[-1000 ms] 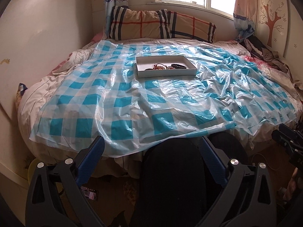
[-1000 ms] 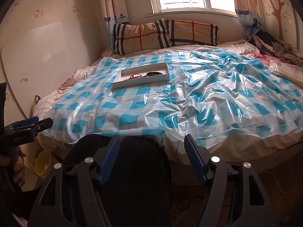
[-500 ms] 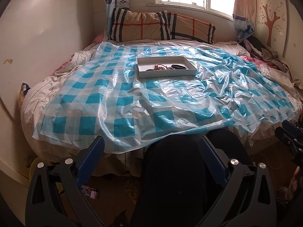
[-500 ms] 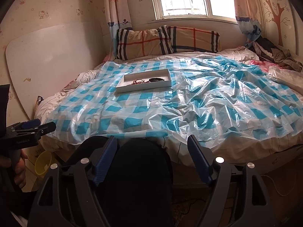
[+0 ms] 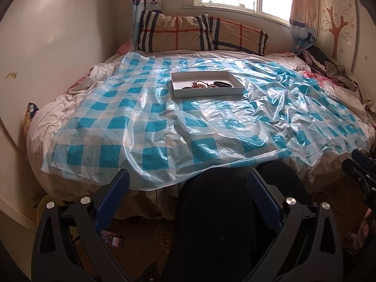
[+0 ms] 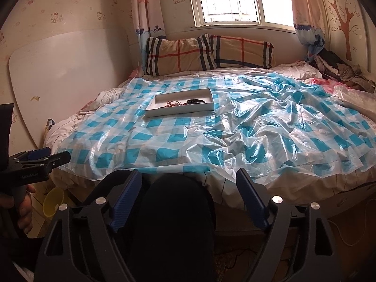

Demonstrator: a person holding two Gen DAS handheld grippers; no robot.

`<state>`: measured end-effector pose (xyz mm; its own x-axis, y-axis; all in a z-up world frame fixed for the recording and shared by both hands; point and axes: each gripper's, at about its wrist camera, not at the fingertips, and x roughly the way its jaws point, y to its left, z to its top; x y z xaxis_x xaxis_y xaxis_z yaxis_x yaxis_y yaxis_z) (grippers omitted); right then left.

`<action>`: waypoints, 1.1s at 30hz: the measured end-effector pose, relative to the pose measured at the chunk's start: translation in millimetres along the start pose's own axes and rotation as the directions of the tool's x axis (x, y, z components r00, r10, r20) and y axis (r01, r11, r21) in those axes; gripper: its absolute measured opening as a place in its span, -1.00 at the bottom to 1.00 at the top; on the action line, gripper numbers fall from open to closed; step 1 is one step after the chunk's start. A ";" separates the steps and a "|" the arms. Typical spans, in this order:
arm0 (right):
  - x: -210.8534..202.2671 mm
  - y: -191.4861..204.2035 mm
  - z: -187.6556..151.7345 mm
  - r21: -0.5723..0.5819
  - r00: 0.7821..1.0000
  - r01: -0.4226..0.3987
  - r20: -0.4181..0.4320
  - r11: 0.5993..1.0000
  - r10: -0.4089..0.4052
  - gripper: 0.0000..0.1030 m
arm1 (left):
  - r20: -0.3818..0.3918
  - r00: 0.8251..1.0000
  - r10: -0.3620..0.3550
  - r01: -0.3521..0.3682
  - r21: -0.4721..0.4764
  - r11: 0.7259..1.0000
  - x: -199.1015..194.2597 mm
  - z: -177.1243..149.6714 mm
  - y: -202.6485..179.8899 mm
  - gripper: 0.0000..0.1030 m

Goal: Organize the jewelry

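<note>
Our bed [image 5: 47,127] wears a blue-checked plastic sheet [image 5: 164,127]; the white tray [image 5: 206,91] of jewelry [image 5: 199,85] lies mid-sheet. Since earlier our right gripper [image 6: 189,196] has just been spreading, empty. Our left gripper [image 5: 188,195] hovers spread, empty, both tilted down over our knees

A crinkled clear plastic sheet [image 5: 164,127] with blue checks covers the bed [image 5: 47,117], and two plaid pillows [image 5: 202,34] lean against the wall under the window [image 6: 230,0]. A white board [image 6: 65,75] stands beside the bed. A yellow cup [image 6: 54,201] and a phone [image 5: 112,235] are on the floor.
</note>
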<state>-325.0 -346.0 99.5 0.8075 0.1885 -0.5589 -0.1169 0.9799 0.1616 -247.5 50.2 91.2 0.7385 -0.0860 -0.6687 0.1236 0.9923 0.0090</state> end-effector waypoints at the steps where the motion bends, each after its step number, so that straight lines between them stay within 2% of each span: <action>1: -0.1 0.2 0.2 -0.001 1.000 0.000 0.001 1.000 0.000 0.55 | 0.000 1.000 0.000 0.000 -0.001 1.000 -0.8 -0.2 0.1 0.85; 33: -1.8 2.6 0.2 -0.004 1.000 0.001 0.004 1.000 -0.001 0.70 | -0.008 1.000 0.004 -0.004 -0.004 1.000 -4.0 -5.0 6.4 0.85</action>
<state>-326.7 -343.8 101.2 0.8098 0.1874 -0.5560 -0.1187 0.9803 0.1575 -253.0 57.3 90.2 0.7336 -0.0813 -0.6747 0.1179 0.9930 0.0086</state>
